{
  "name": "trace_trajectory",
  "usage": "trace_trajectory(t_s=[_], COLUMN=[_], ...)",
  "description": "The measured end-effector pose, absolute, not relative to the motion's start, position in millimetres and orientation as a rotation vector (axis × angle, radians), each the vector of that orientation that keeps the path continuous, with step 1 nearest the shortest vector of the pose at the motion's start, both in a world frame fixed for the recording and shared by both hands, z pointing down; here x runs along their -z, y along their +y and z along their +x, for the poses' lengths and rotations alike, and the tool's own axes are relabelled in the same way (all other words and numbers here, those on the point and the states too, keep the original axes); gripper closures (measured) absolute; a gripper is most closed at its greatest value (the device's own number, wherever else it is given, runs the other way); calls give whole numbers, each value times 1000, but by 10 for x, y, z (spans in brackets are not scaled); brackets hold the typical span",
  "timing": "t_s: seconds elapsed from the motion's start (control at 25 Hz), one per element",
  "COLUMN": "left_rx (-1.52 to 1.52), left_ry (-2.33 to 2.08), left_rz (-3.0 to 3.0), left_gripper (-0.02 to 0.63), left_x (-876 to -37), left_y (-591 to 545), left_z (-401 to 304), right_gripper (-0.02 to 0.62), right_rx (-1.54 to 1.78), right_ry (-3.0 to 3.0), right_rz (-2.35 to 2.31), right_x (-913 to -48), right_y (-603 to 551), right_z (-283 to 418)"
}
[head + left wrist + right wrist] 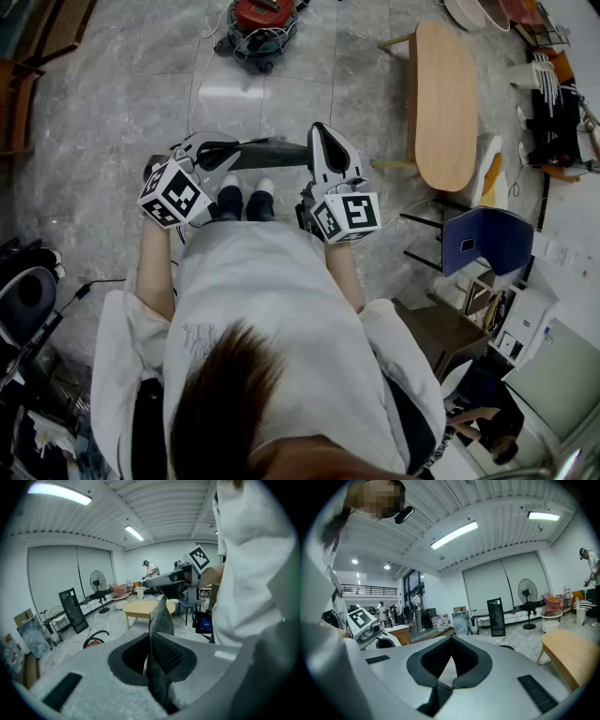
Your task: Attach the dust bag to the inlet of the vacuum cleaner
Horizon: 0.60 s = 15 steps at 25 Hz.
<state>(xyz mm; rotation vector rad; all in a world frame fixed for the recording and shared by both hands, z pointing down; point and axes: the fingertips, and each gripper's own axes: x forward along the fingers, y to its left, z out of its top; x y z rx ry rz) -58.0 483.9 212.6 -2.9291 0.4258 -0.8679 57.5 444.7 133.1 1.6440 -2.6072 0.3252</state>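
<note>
- Two hand-held grippers are shown nearest the camera. The left gripper [151,638] is clamped on one edge of the dust bag [160,620], a thin grey sheet that is seen standing upright between its pads.
- The right gripper [451,641] is fully closed. Whether a bag edge is nipped in it cannot be resolved from its own view.
- In the head view the bag is seen as a dark strip spanning from one gripper toward the other, off the floor, above the person's shoes [246,199].
- The bag is judged to be light, soft and floppy, and liable to fold or tear. A hold close to the mouth, where such bags are usually stiffer, is advised, though no collar or opening can be made out.
- The red vacuum cleaner [261,26] is seen on the floor well apart from the bag, with a wooden table [445,103] off to the right. Its inlet is hidden among hose and cable.
</note>
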Motion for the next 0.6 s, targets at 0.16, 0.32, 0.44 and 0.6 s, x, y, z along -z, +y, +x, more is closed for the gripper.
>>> trace_trajectory(t_s=[0.16, 0.32, 0.44, 0.6], left_rx=[881, 904, 916, 931], left_ry=[418, 427, 435, 442], left_rz=[-2921, -2896, -2879, -2864], left_gripper=[568, 568, 568, 568], left_x=[-2138, -2150, -2145, -2111], left_y=[4791, 4713, 4661, 4610], left_z=[-587, -594, -597, -569], right_gripper=[597, 597, 597, 597], right_rx=[-316, -317, -310, -320], right_ry=[-2605, -2610, -2621, -2626], right_rz=[1641, 1632, 1612, 1603], right_x=[-1324, -1339, -1350, -1344], right_y=[4401, 4363, 4358, 4352], right_z=[559, 559, 553, 583])
